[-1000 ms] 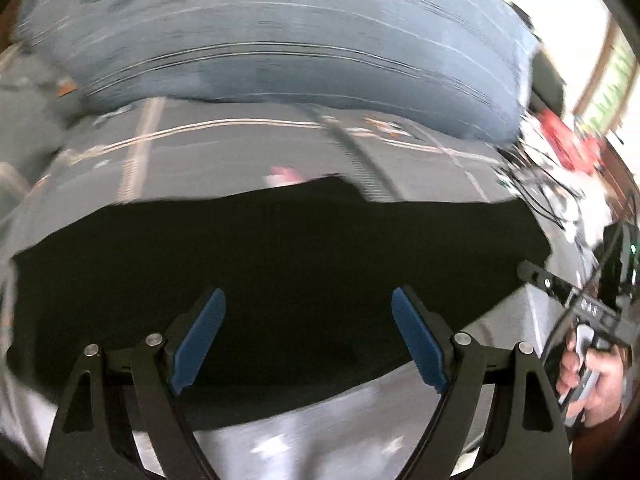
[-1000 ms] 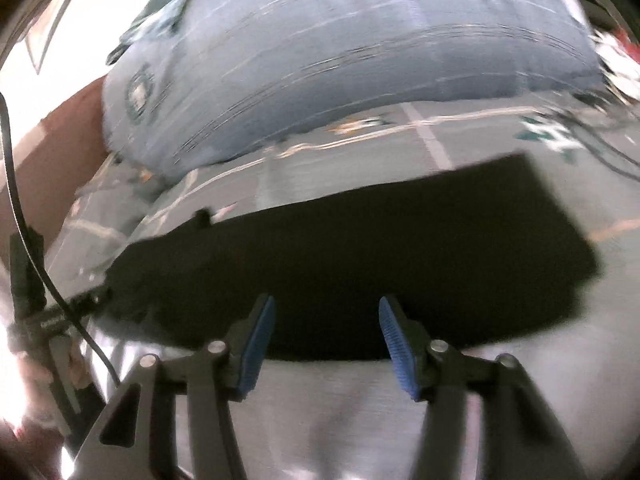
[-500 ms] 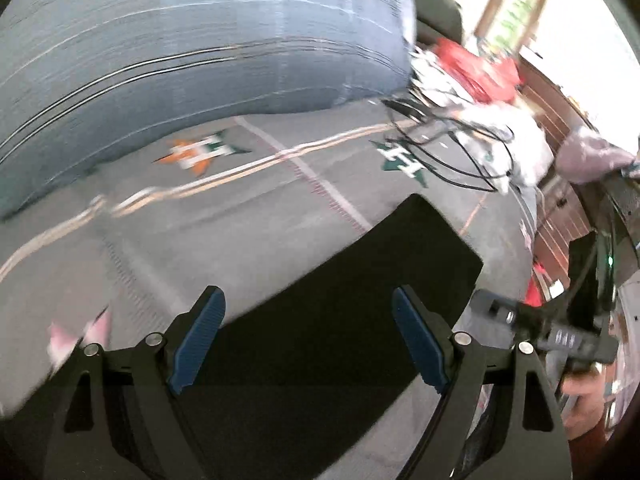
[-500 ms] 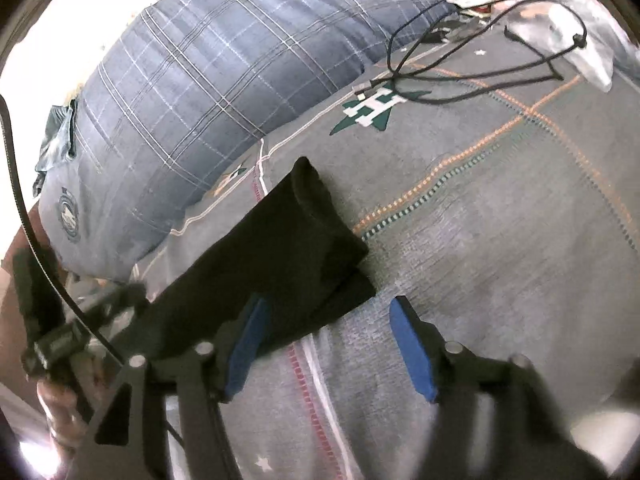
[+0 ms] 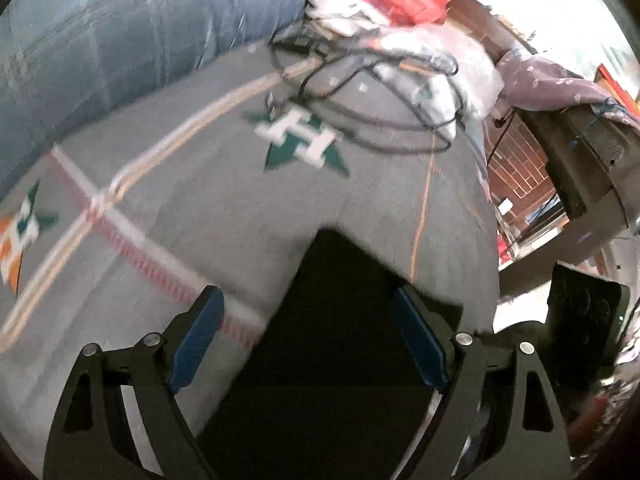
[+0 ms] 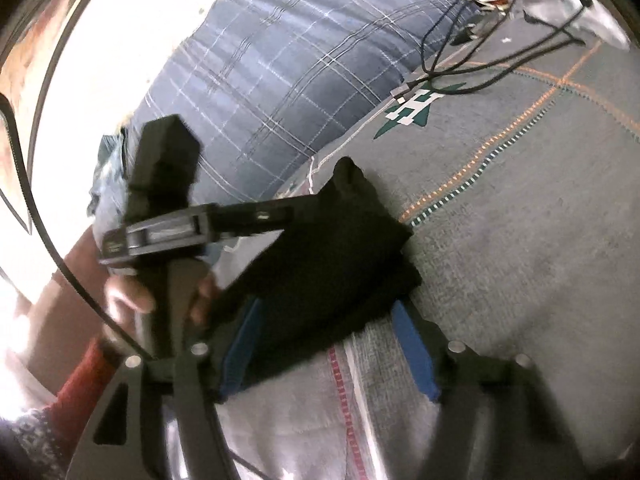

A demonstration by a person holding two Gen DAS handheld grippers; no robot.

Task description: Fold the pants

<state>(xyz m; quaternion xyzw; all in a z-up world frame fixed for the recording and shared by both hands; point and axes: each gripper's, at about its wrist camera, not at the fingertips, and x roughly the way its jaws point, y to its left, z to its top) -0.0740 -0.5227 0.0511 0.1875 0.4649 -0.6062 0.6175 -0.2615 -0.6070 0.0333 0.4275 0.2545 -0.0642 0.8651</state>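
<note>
The black pants (image 5: 340, 344) lie folded flat on a grey patterned blanket (image 5: 224, 208). My left gripper (image 5: 308, 340) is open, its blue pads straddling one end of the pants just above the cloth. In the right wrist view the pants (image 6: 328, 264) show as a dark folded bundle. My right gripper (image 6: 328, 344) is open, with its pads on either side of the bundle's near edge. The left gripper's black body (image 6: 176, 220), held by a hand, reaches over the pants from the left.
A large blue plaid cushion (image 6: 280, 80) lies along the back of the bed. Black cables (image 5: 360, 92) and a pile of white and red bags (image 5: 392, 4) sit at the far corner. The bed's edge and a dark cabinet (image 5: 580, 160) are on the right.
Both grippers have swung towards the same end of the pants and moved close together. Both remain open. The pants now show end-on instead of as a wide strip.
</note>
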